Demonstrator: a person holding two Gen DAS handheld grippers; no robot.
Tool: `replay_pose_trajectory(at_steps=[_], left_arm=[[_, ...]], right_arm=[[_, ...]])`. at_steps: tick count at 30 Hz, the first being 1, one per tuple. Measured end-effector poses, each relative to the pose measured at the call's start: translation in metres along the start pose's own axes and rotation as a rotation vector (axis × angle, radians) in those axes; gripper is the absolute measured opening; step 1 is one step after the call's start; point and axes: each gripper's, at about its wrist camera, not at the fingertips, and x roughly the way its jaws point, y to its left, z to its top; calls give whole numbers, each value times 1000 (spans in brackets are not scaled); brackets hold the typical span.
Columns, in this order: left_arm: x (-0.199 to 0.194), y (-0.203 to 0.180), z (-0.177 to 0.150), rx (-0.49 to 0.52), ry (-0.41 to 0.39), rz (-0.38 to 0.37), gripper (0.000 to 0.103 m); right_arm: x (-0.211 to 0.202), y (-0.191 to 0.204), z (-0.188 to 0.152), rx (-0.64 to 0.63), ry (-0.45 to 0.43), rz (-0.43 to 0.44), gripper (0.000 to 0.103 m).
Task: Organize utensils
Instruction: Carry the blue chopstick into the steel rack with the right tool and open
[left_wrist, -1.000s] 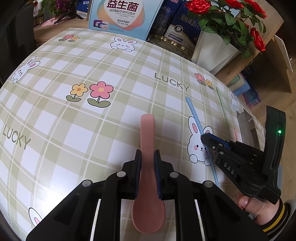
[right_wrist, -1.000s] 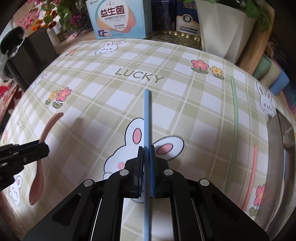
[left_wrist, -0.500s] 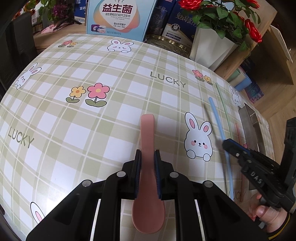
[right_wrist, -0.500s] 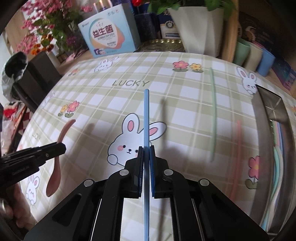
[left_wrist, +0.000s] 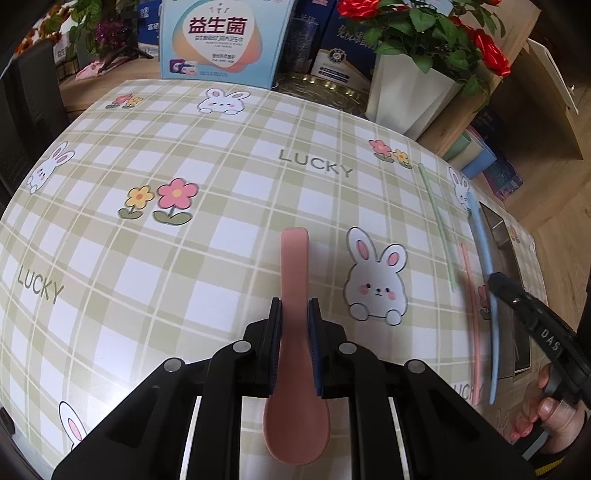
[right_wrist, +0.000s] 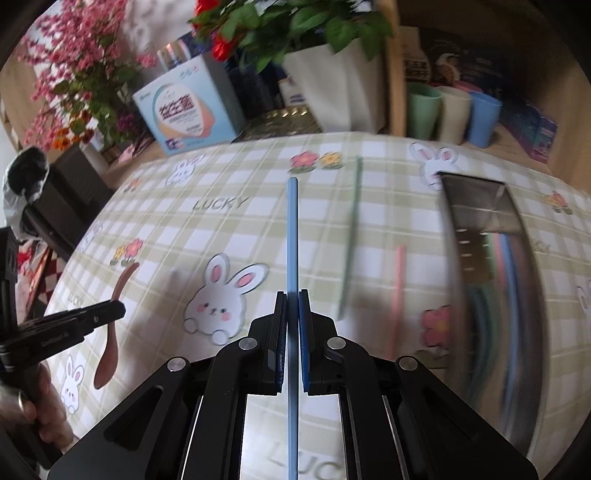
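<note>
My left gripper (left_wrist: 295, 308) is shut on a pink spoon (left_wrist: 293, 266), handle pointing away, bowl toward the camera, held just above the checked tablecloth. My right gripper (right_wrist: 292, 299) is shut on a blue chopstick (right_wrist: 291, 229) and holds it lifted above the table, left of a steel tray (right_wrist: 491, 236). In the left wrist view the right gripper (left_wrist: 496, 282) and blue chopstick (left_wrist: 484, 243) show at the far right. A green chopstick (right_wrist: 352, 229) and a pink chopstick (right_wrist: 398, 280) lie on the cloth between the blue chopstick and the tray.
The steel tray holds several coloured utensils, blurred. A white flower pot (left_wrist: 410, 92), boxes (left_wrist: 221, 40) and a gold tin stand along the table's far edge. Three cups (right_wrist: 456, 114) stand behind the tray on a wooden shelf.
My right gripper has carried the blue chopstick up and to the right, toward the steel tray. My left gripper has stayed shut on the pink spoon, rising slightly.
</note>
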Motion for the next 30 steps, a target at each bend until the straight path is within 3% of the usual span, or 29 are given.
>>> replay_pose_trajectory(at_steps=[11, 20, 30], left_arm=[[6, -52, 12, 59, 1, -38, 14], [13, -88, 13, 102, 12, -64, 14], [16, -95, 11, 113, 26, -57, 14]], right_arm=[[-35, -109, 6, 126, -39, -128, 6], [-32, -146, -2, 167, -13, -166, 6], [-24, -159, -7, 229, 12, -168, 6]])
